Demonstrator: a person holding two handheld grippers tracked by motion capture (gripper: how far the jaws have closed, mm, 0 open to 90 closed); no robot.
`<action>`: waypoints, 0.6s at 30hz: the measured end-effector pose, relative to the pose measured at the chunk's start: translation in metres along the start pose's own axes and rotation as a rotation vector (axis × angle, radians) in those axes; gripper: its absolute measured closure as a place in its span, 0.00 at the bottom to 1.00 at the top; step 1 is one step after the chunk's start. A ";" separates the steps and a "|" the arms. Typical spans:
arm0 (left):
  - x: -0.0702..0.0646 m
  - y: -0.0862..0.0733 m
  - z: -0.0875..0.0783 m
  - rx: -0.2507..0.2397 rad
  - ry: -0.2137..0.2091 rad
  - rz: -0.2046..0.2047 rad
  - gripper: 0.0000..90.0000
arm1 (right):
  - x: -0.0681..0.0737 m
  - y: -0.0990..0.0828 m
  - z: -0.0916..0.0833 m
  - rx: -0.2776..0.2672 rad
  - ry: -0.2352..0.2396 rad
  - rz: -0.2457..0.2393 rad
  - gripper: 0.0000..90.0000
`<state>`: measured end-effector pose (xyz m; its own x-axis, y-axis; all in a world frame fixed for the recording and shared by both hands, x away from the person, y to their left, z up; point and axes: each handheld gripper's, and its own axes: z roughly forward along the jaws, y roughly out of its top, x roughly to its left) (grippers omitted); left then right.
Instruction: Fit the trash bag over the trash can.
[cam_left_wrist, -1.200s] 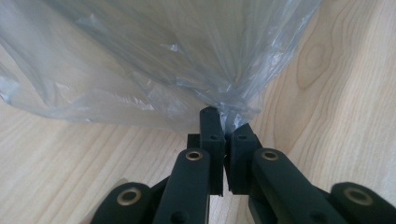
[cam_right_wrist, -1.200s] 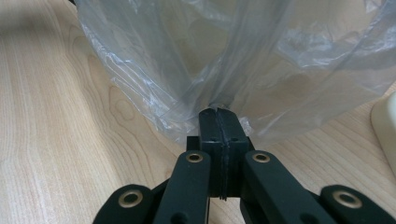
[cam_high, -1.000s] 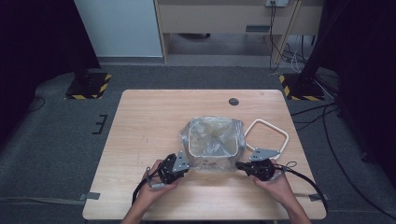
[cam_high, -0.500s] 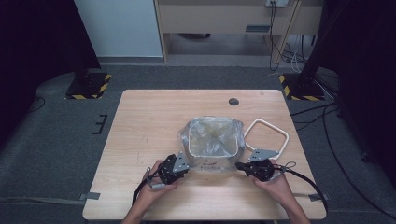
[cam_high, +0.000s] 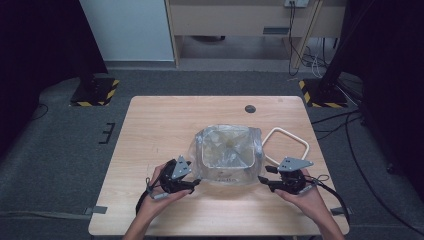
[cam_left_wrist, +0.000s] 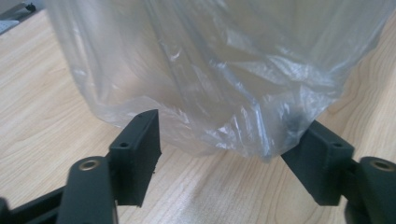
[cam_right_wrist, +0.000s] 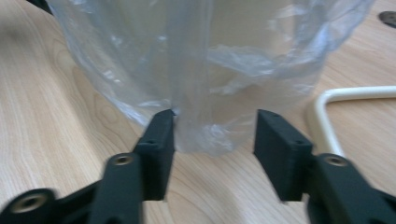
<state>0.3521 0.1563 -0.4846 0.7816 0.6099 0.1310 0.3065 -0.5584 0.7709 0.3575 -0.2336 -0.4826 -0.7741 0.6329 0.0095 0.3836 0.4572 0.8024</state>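
A clear plastic bag (cam_high: 227, 150) stands open-mouthed on the wooden table (cam_high: 160, 125), its crinkled film spread into a rough square. My left gripper (cam_high: 196, 183) sits at the bag's near left corner. In the left gripper view its jaws (cam_left_wrist: 224, 154) have just been opening and stand wide apart, with the bag's (cam_left_wrist: 210, 79) lower fold hanging loose between them. My right gripper (cam_high: 263, 181) is at the near right corner. Its jaws (cam_right_wrist: 215, 149) have also just been opening, with the film (cam_right_wrist: 196, 70) between them but not pinched.
A white rounded-square loop (cam_high: 300, 142) lies flat on the table just right of the bag, close to my right gripper, and its corner shows in the right gripper view (cam_right_wrist: 327, 107). A small dark disc (cam_high: 250, 108) sits near the far edge. Black cables trail from both grippers.
Both hands have drawn slightly back and outward from the bag's near corners. The bag stays where it was.
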 end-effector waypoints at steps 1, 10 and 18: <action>0.001 0.000 -0.002 -0.005 -0.001 -0.006 0.29 | -0.003 0.001 -0.004 -0.006 -0.007 0.006 0.43; 0.004 0.001 -0.019 -0.048 -0.002 0.003 0.26 | -0.015 0.011 -0.021 -0.045 -0.057 0.020 0.52; 0.003 0.001 -0.031 -0.071 -0.012 0.012 0.22 | -0.023 0.039 -0.027 -0.120 -0.108 0.067 0.57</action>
<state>0.3382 0.1753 -0.4639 0.7915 0.5963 0.1339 0.2578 -0.5244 0.8115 0.3763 -0.2468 -0.4357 -0.6875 0.7262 0.0066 0.3647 0.3375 0.8678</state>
